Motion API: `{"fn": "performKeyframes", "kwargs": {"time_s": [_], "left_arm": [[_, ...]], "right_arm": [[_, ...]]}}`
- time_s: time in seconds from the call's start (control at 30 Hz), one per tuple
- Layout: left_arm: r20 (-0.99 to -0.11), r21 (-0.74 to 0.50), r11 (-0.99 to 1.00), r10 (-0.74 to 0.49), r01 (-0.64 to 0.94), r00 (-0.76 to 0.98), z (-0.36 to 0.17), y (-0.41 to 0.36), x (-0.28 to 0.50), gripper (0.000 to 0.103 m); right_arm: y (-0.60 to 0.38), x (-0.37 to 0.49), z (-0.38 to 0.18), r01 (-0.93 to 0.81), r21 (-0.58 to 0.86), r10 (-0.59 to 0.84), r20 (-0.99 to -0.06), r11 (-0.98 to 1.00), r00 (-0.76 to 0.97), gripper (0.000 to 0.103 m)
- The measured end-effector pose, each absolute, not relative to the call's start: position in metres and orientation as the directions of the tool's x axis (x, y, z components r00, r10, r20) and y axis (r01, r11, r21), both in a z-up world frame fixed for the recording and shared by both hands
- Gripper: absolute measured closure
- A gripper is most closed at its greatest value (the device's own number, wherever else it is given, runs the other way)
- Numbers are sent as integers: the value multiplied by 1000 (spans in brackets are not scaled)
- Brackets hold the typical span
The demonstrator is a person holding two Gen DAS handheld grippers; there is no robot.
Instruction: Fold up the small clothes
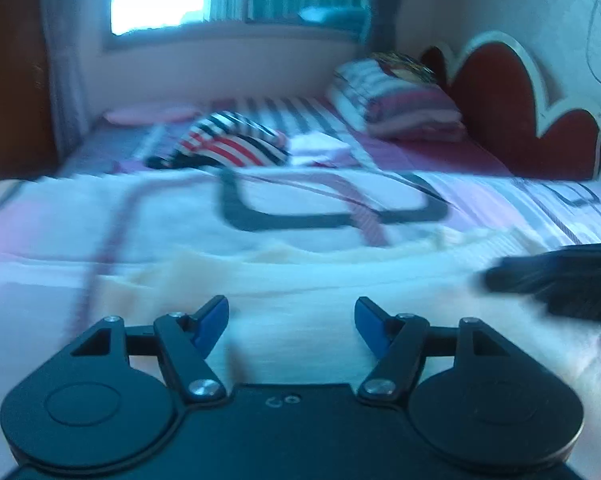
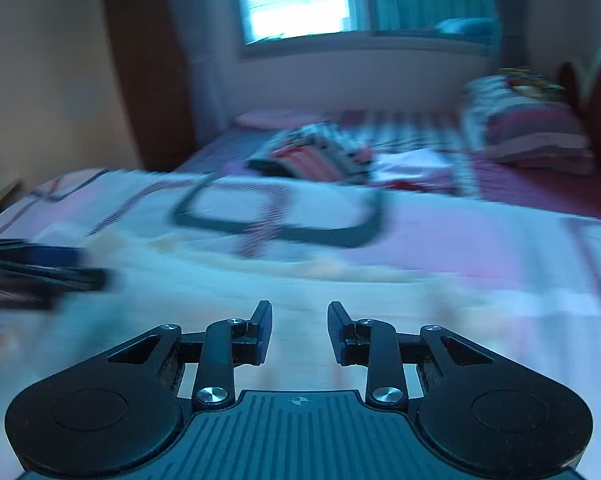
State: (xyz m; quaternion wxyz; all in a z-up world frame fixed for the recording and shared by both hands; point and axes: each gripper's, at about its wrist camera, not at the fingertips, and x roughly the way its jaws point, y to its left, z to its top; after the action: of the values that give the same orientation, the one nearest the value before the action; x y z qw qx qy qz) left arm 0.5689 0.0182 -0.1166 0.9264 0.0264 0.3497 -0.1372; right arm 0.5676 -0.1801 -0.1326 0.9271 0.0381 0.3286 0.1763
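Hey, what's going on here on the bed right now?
A person is working over a bed with a handheld gripper in each hand, folding small clothes. A pale cream garment lies spread on the patterned sheet in front of them. The left gripper and right gripper are both open above it, holding nothing. A striped garment waits further back near the pillows. The pictures are blurred.

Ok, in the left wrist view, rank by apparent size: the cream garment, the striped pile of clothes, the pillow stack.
1. cream garment, nearest the camera, so it may be flattered
2 and 3. pillow stack and striped pile of clothes: too alike to rank.
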Motion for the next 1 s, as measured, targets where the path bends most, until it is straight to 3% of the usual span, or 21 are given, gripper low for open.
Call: {"fn": "performKeyframes", "kwargs": {"time_s": [0.13, 0.2, 0.33, 0.47, 0.57, 0.7, 1.0], "left_arm": [[-660, -44, 965, -223, 259, 717, -128, 23, 573, 30], [-653, -19, 974, -182, 224, 735, -129, 42, 572, 29], [-649, -20, 983, -150, 180, 746, -132, 76, 565, 28], [-634, -36, 986, -148, 163, 759, -115, 68, 557, 31], [-619, -57, 972, -213, 227, 756, -109, 46, 538, 30], [-669, -28, 951, -247, 309, 701, -124, 7, 523, 30], [-663, 45, 974, -137, 221, 736, -126, 51, 501, 27]], "right_arm": [[-150, 571, -144, -355, 116, 346, -624, 928, 701, 70], [-164, 572, -146, -346, 99, 328, -632, 933, 702, 60], [-222, 574, -154, -136, 27, 120, -659, 990, 743, 60], [-231, 566, -140, -113, 26, 103, -645, 993, 757, 59], [-209, 544, -127, -205, 96, 220, -611, 974, 761, 60], [-162, 525, -139, -341, 89, 315, -643, 936, 698, 60], [-195, 514, -150, -203, 32, 171, -672, 979, 720, 60]]}}
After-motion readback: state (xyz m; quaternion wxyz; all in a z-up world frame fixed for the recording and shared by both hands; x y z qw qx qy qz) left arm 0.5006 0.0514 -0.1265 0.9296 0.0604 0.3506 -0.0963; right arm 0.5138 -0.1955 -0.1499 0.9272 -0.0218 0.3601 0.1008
